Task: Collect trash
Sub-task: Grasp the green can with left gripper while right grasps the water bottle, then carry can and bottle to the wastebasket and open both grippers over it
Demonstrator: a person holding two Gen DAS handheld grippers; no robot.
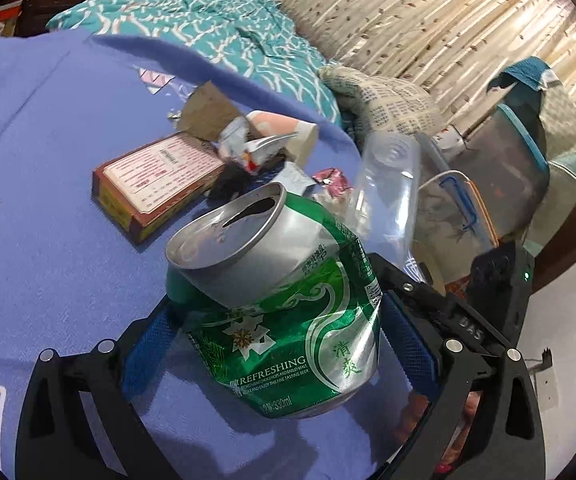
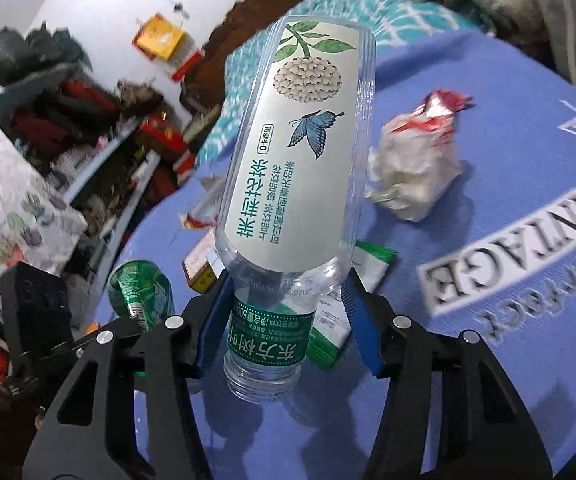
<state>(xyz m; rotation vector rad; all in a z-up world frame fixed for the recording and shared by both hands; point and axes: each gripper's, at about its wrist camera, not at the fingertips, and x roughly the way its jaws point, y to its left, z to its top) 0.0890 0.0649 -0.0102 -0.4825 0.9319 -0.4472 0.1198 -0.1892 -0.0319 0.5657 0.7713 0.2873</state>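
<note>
Left gripper (image 1: 284, 320): the crushed green beer can (image 1: 276, 304) sits between the blue pads, top rim tilted up and away from you, body slanting back toward the camera. Jaws stand about as wide as they go. The can fills the gap and both pads look to touch its sides, but I can't tell whether they're squeezing or have let go. In the right wrist view the same can hangs above the blue blanket (image 1: 48, 160) off to the left, so it looks carried, not lying down.

Right gripper (image 2: 284, 312): clear plastic bottle (image 2: 295, 168), no cap, is between the pads. Long axis runs straight along the fingers: open mouth toward the camera, base pointing away and up. The pads flank the shoulder just above the green neck band. The left pad lies against it; a thin gap seems to remain at the right pad, so I'd call it partly closed around the bottle, not yet clamped.

What the next move turns on: each hand already has its item centred in the jaws, so no reach is needed, only a firm pinch. The bottle's weight sits far ahead of the pads, so expect it to pivot if you lift on a loose pinch.

Left on the blanket: crumpled white wrapper (image 2: 415, 168) to the right of the bottle, nearer your right hand; the flat red box (image 1: 156, 184) and scraps beyond the can, nearer your left.
</note>
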